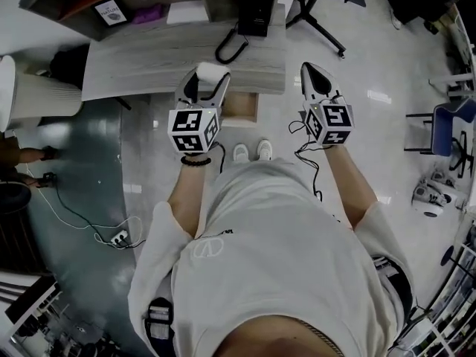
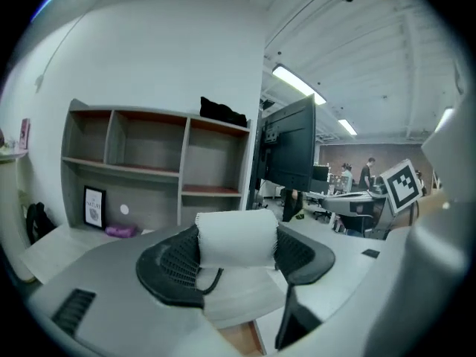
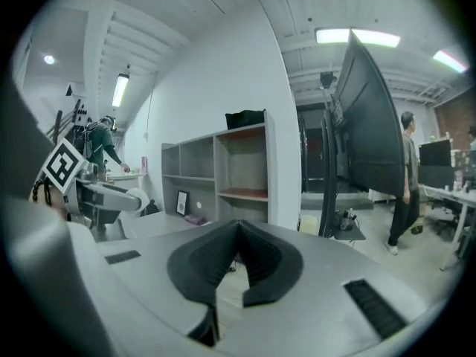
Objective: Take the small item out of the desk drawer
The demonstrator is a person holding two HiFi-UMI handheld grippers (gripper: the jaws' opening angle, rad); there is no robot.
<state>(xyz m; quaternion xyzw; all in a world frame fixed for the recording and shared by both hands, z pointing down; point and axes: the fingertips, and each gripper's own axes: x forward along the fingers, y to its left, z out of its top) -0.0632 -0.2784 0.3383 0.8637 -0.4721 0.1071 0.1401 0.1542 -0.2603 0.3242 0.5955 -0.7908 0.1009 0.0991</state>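
The left gripper (image 1: 204,88) has its jaws spread fairly wide and pressed against both sides of a white roll (image 2: 236,236). The roll sits crosswise between them, held over the front edge of the table (image 1: 141,62). Just below and to the right of these jaws the drawer (image 1: 239,108) stands pulled out from under the table, its wooden inside showing.

The right gripper (image 3: 236,253) has its jaws closed together with nothing in them. It hangs just past the table's right end, over pale glossy floor (image 1: 387,117), with open room on its right and a clear gap to the left gripper.

Ahead of the left jaws open grey tabletop runs to a shelf unit (image 2: 156,166) at the far edge. A black phone (image 1: 253,13) lies ahead and to the right, and a dark monitor (image 2: 286,147) rises right of the shelves.
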